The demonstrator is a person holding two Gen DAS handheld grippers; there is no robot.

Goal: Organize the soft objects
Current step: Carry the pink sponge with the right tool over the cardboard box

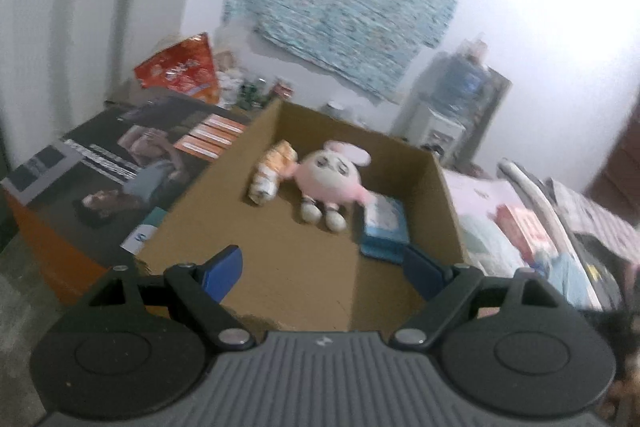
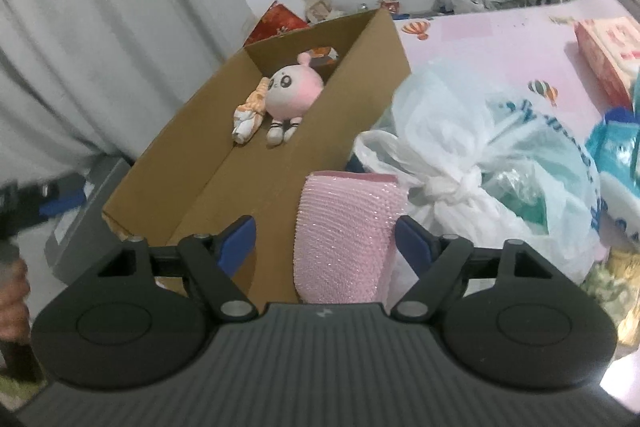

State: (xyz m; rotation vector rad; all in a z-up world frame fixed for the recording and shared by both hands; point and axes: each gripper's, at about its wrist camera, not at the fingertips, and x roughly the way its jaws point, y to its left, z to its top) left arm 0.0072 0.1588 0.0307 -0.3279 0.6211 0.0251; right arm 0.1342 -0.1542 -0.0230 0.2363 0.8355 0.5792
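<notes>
An open cardboard box [image 1: 280, 267] holds a pink round plush doll [image 1: 330, 179], a rolled orange-and-white cloth [image 1: 270, 171] to its left and a blue tissue pack [image 1: 384, 227] to its right. My left gripper [image 1: 322, 267] is open and empty above the box's near end. In the right wrist view the box [image 2: 192, 187], doll [image 2: 290, 95] and cloth [image 2: 248, 115] show at the left. My right gripper [image 2: 324, 239] is open, with a pink textured sponge cloth [image 2: 344, 235] between its fingers, beside the box's right wall.
A tied white plastic bag [image 2: 480, 163] lies right of the pink cloth on a pink mat [image 2: 500, 39]. Blue packs [image 2: 616, 147] and a red-and-white box [image 2: 608, 55] sit at the right. A dark printed carton [image 1: 116, 163] stands left of the cardboard box. A water dispenser [image 1: 456, 99] stands behind.
</notes>
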